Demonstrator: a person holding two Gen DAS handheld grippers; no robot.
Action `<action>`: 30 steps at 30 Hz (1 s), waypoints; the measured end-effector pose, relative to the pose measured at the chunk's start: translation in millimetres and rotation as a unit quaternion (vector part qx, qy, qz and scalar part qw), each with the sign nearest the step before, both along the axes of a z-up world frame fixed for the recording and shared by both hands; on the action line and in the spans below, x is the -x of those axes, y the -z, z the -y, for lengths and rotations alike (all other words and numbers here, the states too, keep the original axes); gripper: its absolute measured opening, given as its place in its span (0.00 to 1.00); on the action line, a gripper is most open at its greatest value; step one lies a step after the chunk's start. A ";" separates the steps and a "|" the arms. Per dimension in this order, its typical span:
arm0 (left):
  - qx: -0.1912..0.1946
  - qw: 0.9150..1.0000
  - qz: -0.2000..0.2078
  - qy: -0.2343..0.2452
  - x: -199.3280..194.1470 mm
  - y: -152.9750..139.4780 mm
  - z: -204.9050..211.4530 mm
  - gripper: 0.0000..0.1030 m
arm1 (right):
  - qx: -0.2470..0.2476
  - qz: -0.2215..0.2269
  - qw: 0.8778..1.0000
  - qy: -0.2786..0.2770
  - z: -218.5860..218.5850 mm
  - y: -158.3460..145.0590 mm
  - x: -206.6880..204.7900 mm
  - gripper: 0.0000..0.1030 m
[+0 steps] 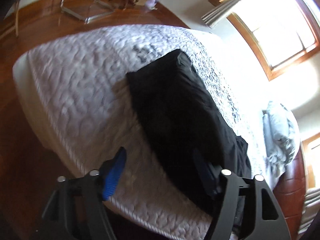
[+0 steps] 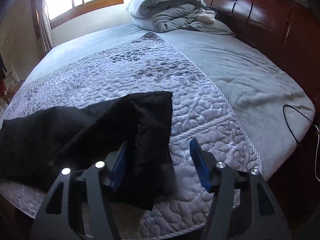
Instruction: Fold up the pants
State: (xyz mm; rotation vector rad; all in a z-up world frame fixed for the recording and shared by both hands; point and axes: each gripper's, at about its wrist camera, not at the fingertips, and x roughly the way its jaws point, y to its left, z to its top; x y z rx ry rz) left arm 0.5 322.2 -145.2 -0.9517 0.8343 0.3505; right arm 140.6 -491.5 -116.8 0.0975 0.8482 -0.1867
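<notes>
The quilted mattress (image 2: 140, 76) carried the black pants (image 1: 180, 110), folded, long axis running along its near edge. Left tool (image 1: 160, 172) and right tool (image 2: 158, 160) stood open, gripping nothing. No legible writing.

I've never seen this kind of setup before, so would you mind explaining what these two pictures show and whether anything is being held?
No robot arm here: a person carries a two-finger gripper in each hand, each with a fisheye camera looking along its fingers. One picture comes from the left gripper, the other from the right gripper. Black pants lie on a quilted bed, with a bundled grey comforter near the wooden headboard. Both grippers stand open; cloth lies between the right one's fingers, but nothing is gripped.
</notes>
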 end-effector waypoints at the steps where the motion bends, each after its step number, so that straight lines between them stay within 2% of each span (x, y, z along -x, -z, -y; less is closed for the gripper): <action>1: 0.011 1.000 0.003 -0.005 7.5 1.0 0.9 0.69 | -0.005 -0.001 1.000 0.003 1.5 1.2 4.9 0.63; 4: 0.050 0.997 0.051 -0.008 26.0 -1.7 9.7 0.71 | -0.028 -0.002 0.999 0.019 6.5 2.1 16.3 0.69; 7: 0.056 0.995 0.085 -0.011 36.3 -11.8 21.4 0.80 | -0.040 -0.002 0.999 0.027 6.9 0.9 22.8 0.70; 10: 0.051 0.996 0.073 -0.004 23.3 -11.2 23.8 0.80 | -0.041 0.000 0.999 0.027 2.9 -2.5 23.3 0.70; 12: 0.048 0.998 0.048 -0.016 10.6 -4.2 18.2 0.80 | -0.045 0.002 0.999 0.024 0.1 -5.2 23.6 0.70; 14: 0.064 0.996 0.046 -0.032 -1.3 5.2 13.3 0.78 | -0.042 0.006 0.999 0.019 -3.0 -8.7 24.7 0.70; 15: 0.070 0.996 0.051 -0.035 -7.8 7.2 12.5 0.69 | -0.040 0.006 0.999 0.018 -3.9 -10.1 25.9 0.70; 16: 0.068 0.995 0.062 -0.031 -14.3 5.6 11.7 0.48 | -0.037 0.005 0.999 0.016 -5.1 -11.5 27.4 0.70; 18: 0.047 0.997 0.063 -0.020 -28.3 -0.1 13.7 0.30 | -0.035 0.004 0.999 0.017 -5.0 -14.0 30.2 0.71; 19: 0.032 0.997 0.064 -0.017 -34.3 -3.7 13.0 0.15 | -0.037 0.005 0.999 0.020 -4.0 -15.1 32.2 0.71; 22: 0.011 0.996 0.092 -0.008 -46.3 -22.4 8.0 0.09 | -0.045 0.008 0.999 0.027 -1.8 -17.8 35.2 0.71; 25: -0.019 0.994 0.111 -0.011 -55.0 -42.3 3.9 0.09 | -0.048 0.012 0.998 0.028 -2.1 -22.5 38.4 0.71; 27: -0.031 0.997 0.073 -0.021 -60.5 -31.7 -2.5 0.09 | -0.048 0.014 0.998 0.027 -3.5 -25.3 41.7 0.73; 28: -0.038 0.999 0.033 -0.020 -62.6 -17.7 -4.3 0.09 | -0.049 0.013 0.998 0.028 -4.1 -26.3 43.9 0.74; 30: -0.042 0.999 -0.012 -0.016 -62.7 5.3 -5.8 0.09 | -0.053 0.010 0.998 0.032 -4.3 -28.0 48.8 0.76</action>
